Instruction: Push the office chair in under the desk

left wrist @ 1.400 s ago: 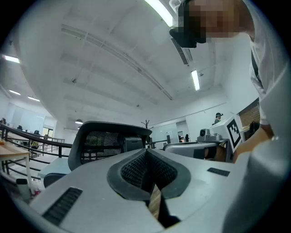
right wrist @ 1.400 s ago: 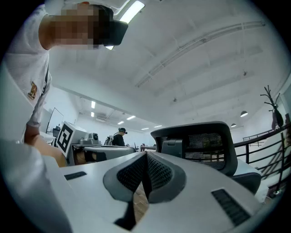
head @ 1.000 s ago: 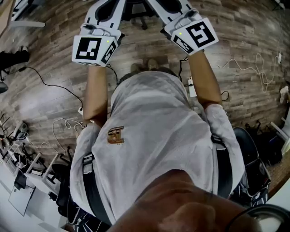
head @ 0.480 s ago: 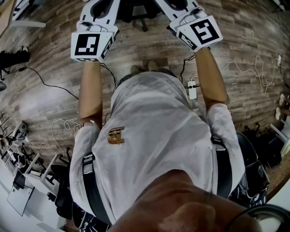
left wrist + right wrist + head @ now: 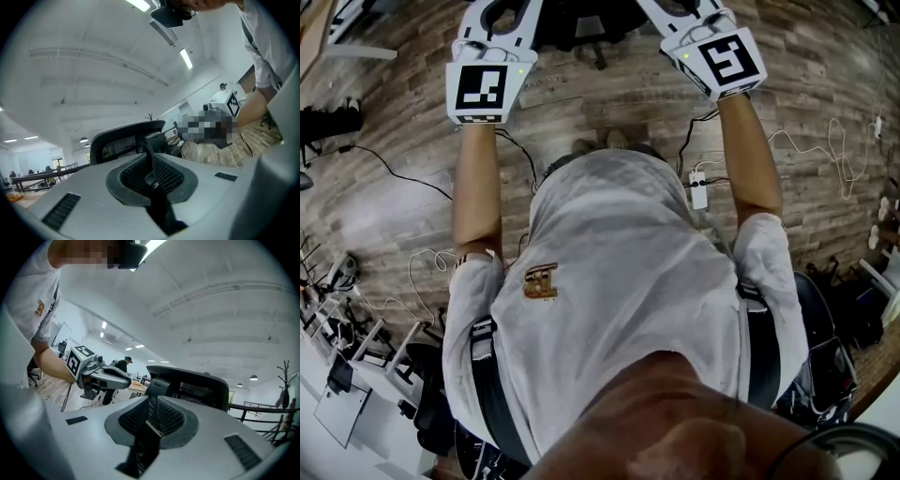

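The black mesh-backed office chair [image 5: 577, 19] stands at the far edge of the head view, between my two outstretched arms. My left gripper [image 5: 492, 37] and right gripper [image 5: 698, 28] reach toward it, one on each side of its back. In the left gripper view the left gripper [image 5: 153, 143] has its jaws together and empty, with the chair's backrest [image 5: 123, 140] just beyond its tips. The right gripper [image 5: 157, 384] is likewise shut and empty in front of the backrest [image 5: 206, 386]. Whether the tips touch the chair I cannot tell. No desk is in view.
The floor is wood plank. A black cable [image 5: 412, 178] runs at the left, a power strip [image 5: 698, 192] lies by my right arm, and a white cable [image 5: 825, 141] loops at the right. Dark bags [image 5: 839, 305] sit at the right, and stands and gear [image 5: 337, 309] at the lower left.
Both arms have stretched forward, carrying the grippers away from my body. The chair has moved farther off with them, toward the top edge of the head view.
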Tool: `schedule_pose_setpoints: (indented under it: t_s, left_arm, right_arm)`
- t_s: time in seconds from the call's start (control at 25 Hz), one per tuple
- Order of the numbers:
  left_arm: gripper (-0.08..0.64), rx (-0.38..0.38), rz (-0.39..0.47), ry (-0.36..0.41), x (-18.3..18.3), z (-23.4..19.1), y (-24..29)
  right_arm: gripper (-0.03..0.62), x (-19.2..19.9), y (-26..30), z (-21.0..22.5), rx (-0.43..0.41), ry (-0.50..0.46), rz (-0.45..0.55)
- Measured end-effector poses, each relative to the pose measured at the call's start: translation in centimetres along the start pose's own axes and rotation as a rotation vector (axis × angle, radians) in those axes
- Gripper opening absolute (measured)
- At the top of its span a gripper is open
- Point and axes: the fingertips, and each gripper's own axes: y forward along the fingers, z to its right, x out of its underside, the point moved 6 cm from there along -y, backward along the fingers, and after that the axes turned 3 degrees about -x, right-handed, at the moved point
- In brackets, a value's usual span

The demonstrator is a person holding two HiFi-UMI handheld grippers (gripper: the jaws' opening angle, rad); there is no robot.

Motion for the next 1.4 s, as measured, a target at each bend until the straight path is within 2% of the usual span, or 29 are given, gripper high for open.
schedule_pose_setpoints:
  t_s: [0.12,0.24,0.6,0.76,0.92,1.16,1.4]
  left_arm:
    - [0.029,0.008,-0.023,0.053,0.4,-0.2,0.2]
    - [0.063,0.023,-0.051,0.110,0.9,-0.4,0.7]
    - [0.160,0.054,-0.155,0.332,2.7,-0.7,2.5]
    - [0.224,0.064,-0.199,0.448,3.6,-0.8,3.3]
    - [0.268,0.069,-0.236,0.548,4.3,-0.7,4.2]
    - [0.301,0.090,-0.303,0.672,6.3,-1.1,5.9]
    - [0.320,0.085,-0.344,0.778,7.4,-1.1,7.1]
  right_arm:
    - [0.040,0.2,0.1,0.2,0.000,-0.016,-0.016]
    - [0.051,0.5,0.3,0.7,-0.005,-0.046,-0.046]
    - [0.154,1.9,1.1,1.7,-0.032,-0.153,-0.158]
    - [0.200,2.8,2.0,2.0,-0.043,-0.235,-0.229]
    - [0.219,3.7,2.6,2.5,-0.048,-0.331,-0.302]
    - [0.233,5.1,4.1,3.6,-0.047,-0.475,-0.399]
    - [0.245,6.3,5.0,4.3,-0.037,-0.658,-0.489]
